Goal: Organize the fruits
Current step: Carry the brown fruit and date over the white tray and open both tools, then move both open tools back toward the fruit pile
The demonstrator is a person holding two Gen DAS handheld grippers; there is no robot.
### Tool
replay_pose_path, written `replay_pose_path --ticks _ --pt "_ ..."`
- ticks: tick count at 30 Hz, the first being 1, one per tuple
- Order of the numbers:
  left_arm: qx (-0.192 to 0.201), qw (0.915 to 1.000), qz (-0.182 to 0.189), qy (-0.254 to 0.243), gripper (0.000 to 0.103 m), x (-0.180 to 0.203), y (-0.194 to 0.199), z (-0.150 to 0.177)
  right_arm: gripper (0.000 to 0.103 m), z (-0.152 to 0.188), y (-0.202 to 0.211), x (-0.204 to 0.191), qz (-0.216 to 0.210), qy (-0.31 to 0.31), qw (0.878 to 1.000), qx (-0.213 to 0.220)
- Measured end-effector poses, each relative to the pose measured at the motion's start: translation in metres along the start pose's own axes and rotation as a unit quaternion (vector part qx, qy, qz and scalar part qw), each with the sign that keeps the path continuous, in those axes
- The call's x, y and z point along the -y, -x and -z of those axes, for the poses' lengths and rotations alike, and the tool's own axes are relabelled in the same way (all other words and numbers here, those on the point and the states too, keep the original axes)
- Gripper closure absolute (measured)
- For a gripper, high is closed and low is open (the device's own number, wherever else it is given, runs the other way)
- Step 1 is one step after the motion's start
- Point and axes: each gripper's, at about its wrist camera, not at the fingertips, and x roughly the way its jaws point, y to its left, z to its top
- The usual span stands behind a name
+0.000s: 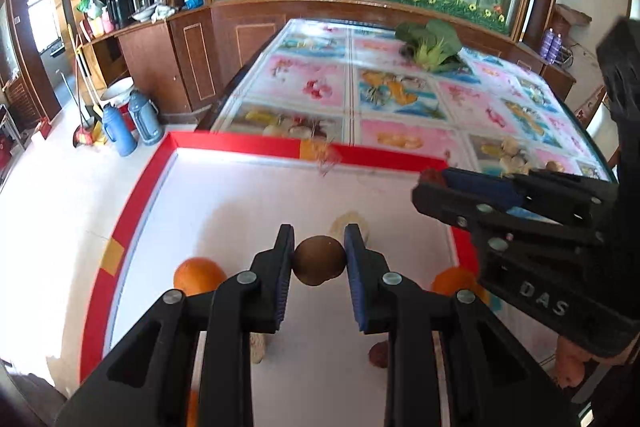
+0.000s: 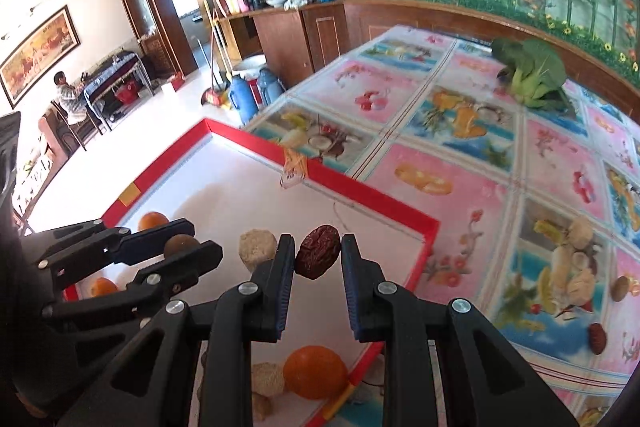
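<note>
In the left wrist view, my left gripper (image 1: pixel 319 247) is shut on a small round brown fruit (image 1: pixel 319 263), held above a white tray with a red rim (image 1: pixel 240 143). My right gripper (image 2: pixel 318 247) is shut on a wrinkled red date (image 2: pixel 318 259) over the same tray. Each gripper also shows in the other view: the right gripper (image 1: pixel 430 183) at the right, the left gripper (image 2: pixel 192 247) at the left. In the tray lie oranges (image 2: pixel 315 371) (image 1: pixel 198 275), beige lumpy pieces (image 2: pixel 258 249) and another red date (image 1: pixel 378 355).
A fruit-print tablecloth (image 2: pixel 460 163) lies under the tray. On it are a loose red date (image 2: pixel 597 338), a brown fruit (image 2: pixel 620 289) and leafy greens (image 2: pixel 532 75). Blue flasks (image 1: pixel 138 123) stand on the floor by a wooden cabinet. A person (image 2: pixel 68 99) sits far off.
</note>
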Motion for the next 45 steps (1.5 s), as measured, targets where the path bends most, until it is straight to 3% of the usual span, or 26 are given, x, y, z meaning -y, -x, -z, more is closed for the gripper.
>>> replay_pose_path --ticks 9,19,25,27,30,39,42,45 --pt "-0.015 0.9998 -0.011 0.002 0.075 -0.007 -0.008 0.009 0.081 0.006 -0.02 -0.006 0.008 -0.001 0.999 -0.033" --pt "-0.058 0.9979 -0.028 0.001 0.075 -0.007 -0.024 0.008 0.08 0.01 -0.026 -0.002 0.0 -0.013 0.999 -0.051" --pt "-0.073 0.9969 -0.028 0.0 0.056 -0.007 -0.028 0.007 0.077 0.011 -0.018 0.012 -0.008 -0.041 0.998 -0.046" --pt "-0.072 0.9969 -0.031 0.0 0.042 -0.007 -0.027 0.007 0.075 0.011 -0.008 0.021 -0.022 -0.055 0.998 -0.031" --pt "-0.062 0.9968 -0.05 -0.008 0.03 -0.003 -0.024 0.006 0.074 0.01 0.007 0.03 -0.026 -0.067 0.997 -0.008" --pt "-0.007 0.9974 -0.068 0.022 0.025 0.011 0.004 0.008 0.073 0.024 0.048 0.08 -0.011 -0.116 0.993 0.029" --pt "0.002 0.998 -0.062 0.014 0.019 0.028 0.01 0.011 0.073 0.034 0.061 0.103 -0.001 -0.138 0.99 0.038" --pt "0.006 0.9986 -0.051 -0.009 0.019 0.052 0.015 0.013 0.073 0.046 0.078 0.128 0.018 -0.153 0.987 0.044"
